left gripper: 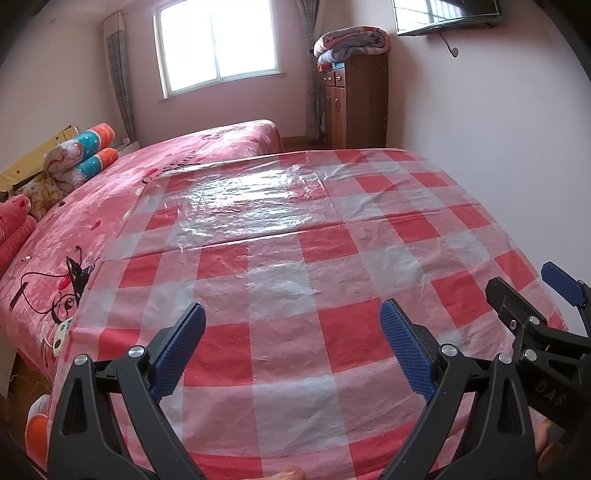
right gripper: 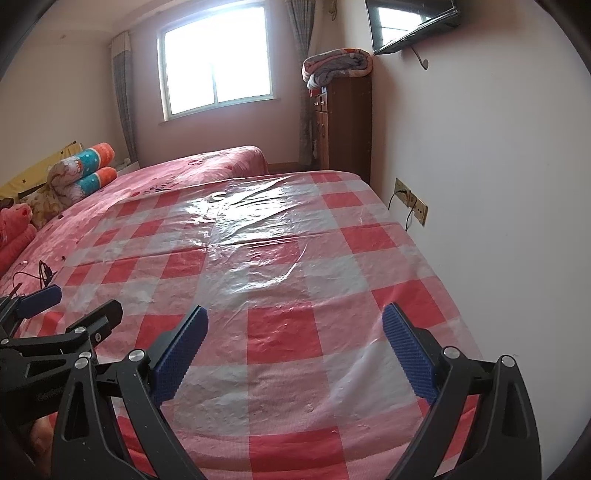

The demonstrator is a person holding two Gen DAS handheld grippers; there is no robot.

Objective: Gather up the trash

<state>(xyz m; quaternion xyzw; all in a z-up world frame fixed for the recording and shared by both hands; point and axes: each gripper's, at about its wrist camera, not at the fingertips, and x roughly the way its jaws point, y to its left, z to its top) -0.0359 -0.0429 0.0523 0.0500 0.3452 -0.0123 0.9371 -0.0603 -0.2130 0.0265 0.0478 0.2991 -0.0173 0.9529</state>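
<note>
Pink plush bedspread [left gripper: 110, 192] fills the left of both views, with rolled quilts [left gripper: 81, 155] in teal, orange and white at its far left edge and a thin black cable [right gripper: 40, 271] lying on it near us; next to it, a red-and-white checked plastic sheet [left gripper: 280, 332] covers the surface in front of us, glossy and wrinkled, with a crease running across it from side to side; its long axis runs away from us toward the window [left gripper: 218, 40]; we cannot tell from these views which item is the trash, where it lies or which way it points; the sheet carries nothing we can make out.

Over the near end of the sheet we hold the left gripper [left gripper: 291, 306] with its blue ribbed pads [left gripper: 177, 350] spread wide and nothing between them; just to its right sits the right gripper [right gripper: 295, 309], likewise released, jaws wide apart and gripping nothing; both point forward and downward at the checks.

Further right, a brown cabinet [left gripper: 362, 99] stands against the far wall with a folded blanket [left gripper: 351, 42] on top; a television [left gripper: 443, 14] hangs above; a wall socket [right gripper: 410, 201] sits beside the sheet's right edge.
</note>
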